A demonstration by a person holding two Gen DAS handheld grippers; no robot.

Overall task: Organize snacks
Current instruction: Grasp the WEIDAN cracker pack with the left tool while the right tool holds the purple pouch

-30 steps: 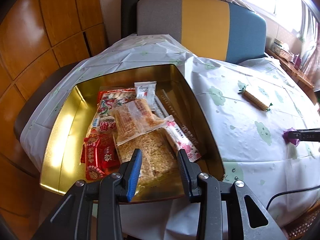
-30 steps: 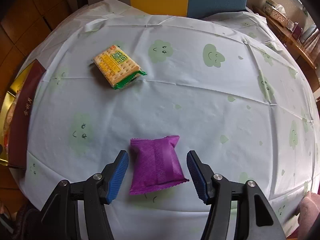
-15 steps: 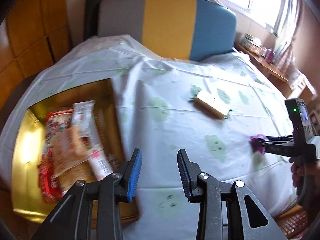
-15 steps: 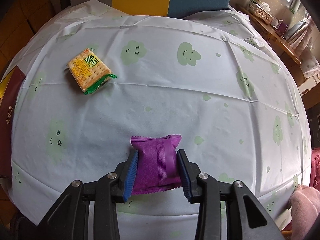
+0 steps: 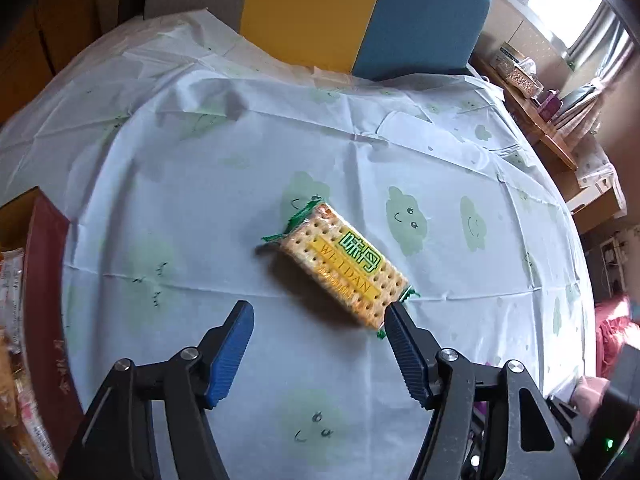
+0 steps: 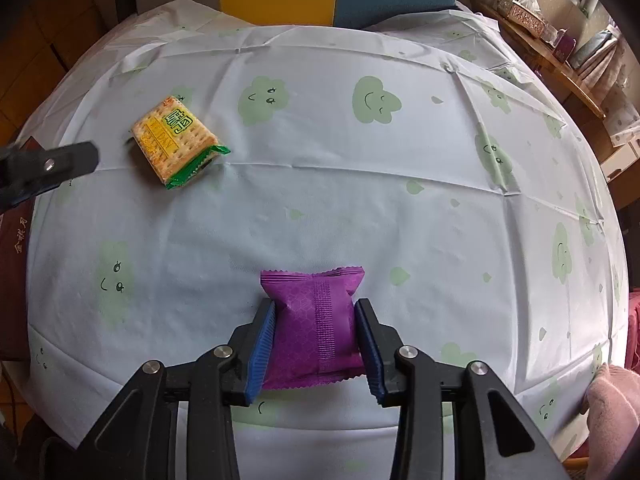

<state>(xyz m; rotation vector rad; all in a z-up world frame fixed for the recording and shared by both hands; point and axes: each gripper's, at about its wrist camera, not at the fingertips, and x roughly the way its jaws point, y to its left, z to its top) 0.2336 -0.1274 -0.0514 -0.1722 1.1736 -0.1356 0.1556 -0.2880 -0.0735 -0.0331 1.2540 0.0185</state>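
The left gripper (image 5: 318,330), fingers just spread wide, hovers near the cracker pack (image 5: 344,270) lying askew mid-surface and should turn to straddle its narrow sides, while the right gripper (image 6: 316,334) pinches the purple packet (image 6: 316,324) at the near edge.

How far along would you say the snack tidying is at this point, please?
Done: several packets already lie in the box at the left edge. In hand: the right hand-held gripper is shut on the purple packet. Left: the cracker pack lies on the tablecloth; the left hand-held gripper, jaws just opened, is not yet gripping it.
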